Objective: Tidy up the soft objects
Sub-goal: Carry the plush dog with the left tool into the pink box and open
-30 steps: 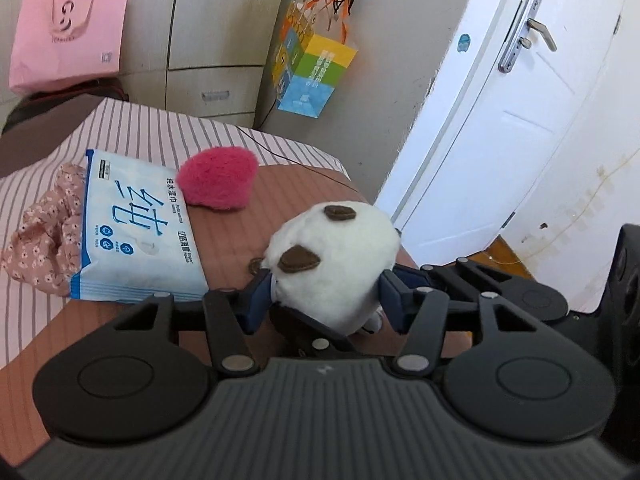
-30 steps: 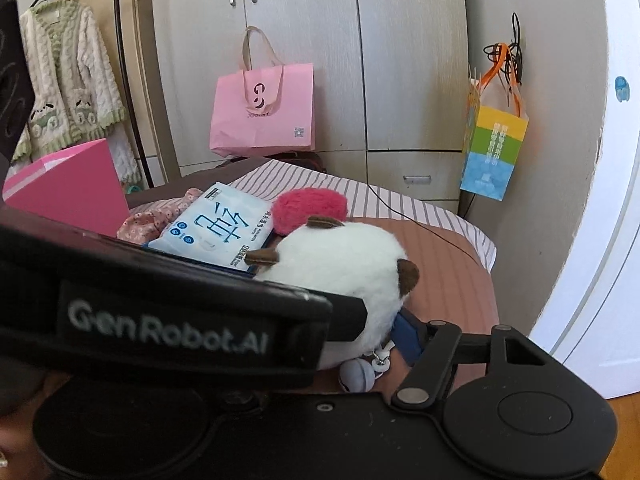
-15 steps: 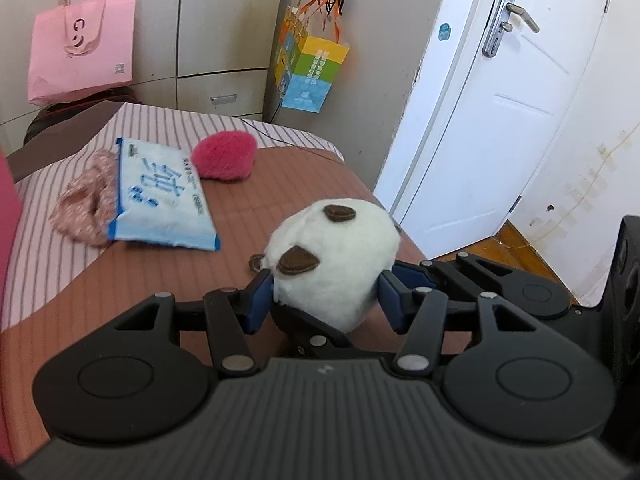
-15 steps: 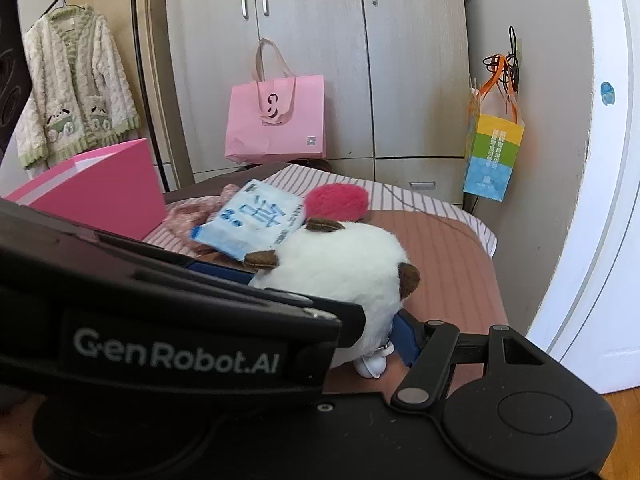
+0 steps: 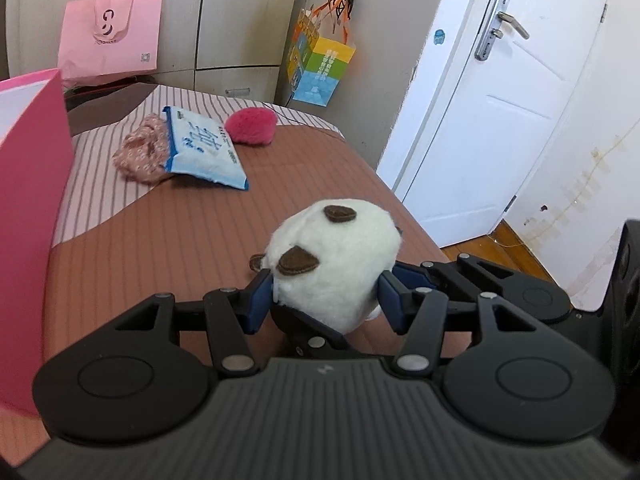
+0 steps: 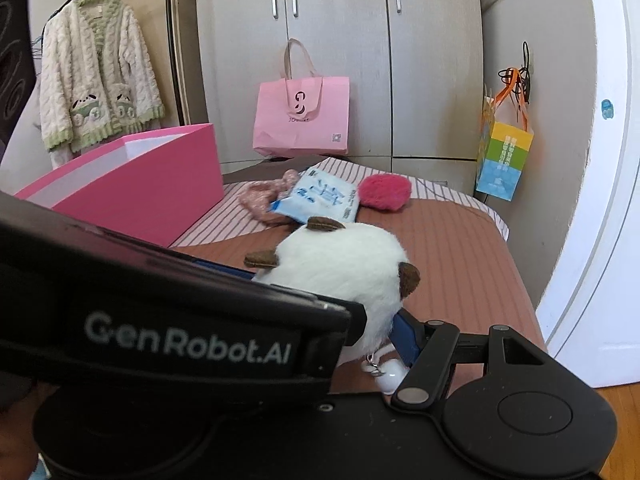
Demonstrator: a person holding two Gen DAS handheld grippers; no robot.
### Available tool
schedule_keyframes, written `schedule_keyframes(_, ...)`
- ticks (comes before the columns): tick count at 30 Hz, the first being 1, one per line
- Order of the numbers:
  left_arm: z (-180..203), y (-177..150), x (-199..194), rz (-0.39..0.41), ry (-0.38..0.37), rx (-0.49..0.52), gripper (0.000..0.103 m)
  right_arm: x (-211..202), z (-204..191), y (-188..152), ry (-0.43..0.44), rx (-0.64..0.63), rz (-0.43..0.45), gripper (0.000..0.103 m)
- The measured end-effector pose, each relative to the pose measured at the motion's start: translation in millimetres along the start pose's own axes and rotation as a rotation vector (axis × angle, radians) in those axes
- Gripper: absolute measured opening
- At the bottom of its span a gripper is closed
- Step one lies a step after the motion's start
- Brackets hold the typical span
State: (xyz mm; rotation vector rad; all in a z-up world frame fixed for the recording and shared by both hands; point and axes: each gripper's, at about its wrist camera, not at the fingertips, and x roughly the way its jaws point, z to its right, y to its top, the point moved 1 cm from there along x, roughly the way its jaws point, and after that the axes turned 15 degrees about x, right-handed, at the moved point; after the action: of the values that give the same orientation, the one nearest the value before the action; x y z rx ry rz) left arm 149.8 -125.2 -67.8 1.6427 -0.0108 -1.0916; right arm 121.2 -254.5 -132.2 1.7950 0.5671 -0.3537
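My left gripper (image 5: 326, 296) is shut on a white plush toy (image 5: 334, 260) with brown ears and holds it above the brown bed cover. The toy also shows in the right wrist view (image 6: 344, 276). There the left gripper's body crosses in front and hides my right gripper's left finger; its right blue pad (image 6: 404, 340) lies against the toy. Farther back lie a red fluffy ball (image 5: 251, 125), a blue-white tissue pack (image 5: 202, 148) and a floral pink cloth (image 5: 142, 156). A pink box (image 6: 136, 184) stands open at the left.
A pink shopping bag (image 5: 110, 36) leans on the wardrobe behind the bed. A colourful paper bag (image 5: 320, 68) hangs on the wall. A white door (image 5: 512, 100) stands at the right past the bed edge. A knitted cardigan (image 6: 96, 72) hangs at the left.
My left gripper has pulled back with the plush toy, away from the tissue pack and red ball. The pink box has come into the left wrist view at the left.
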Motion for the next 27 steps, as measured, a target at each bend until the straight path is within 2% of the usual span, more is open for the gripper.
schedule_keyframes(8,-2.7,-29.5,-51.0,0.029,0.014,-0.029,0.055,-32.2,-35.6,-18.6,0.031,-0.033,-0.014,0.07)
schedule_keyframes(14,-19.0,-43.1,-93.2,0.019,0.015,-0.075,0.055,-51.6,-72.3,-22.9,0.051,-0.084,-0.049,0.07)
schedule_keyframes(18,-27.6,-50.5,-124.8,0.022,0.068,-0.101,0.055,-64.2,-100.1,-25.4,0.099,-0.114,-0.065,0.07)
schedule_keyframes(27,-62.7,-49.4,-186.9,0.123,0.221,-0.167,0.055,-77.7,-164.6,-4.2,0.228,-0.194,-0.025,0.071)
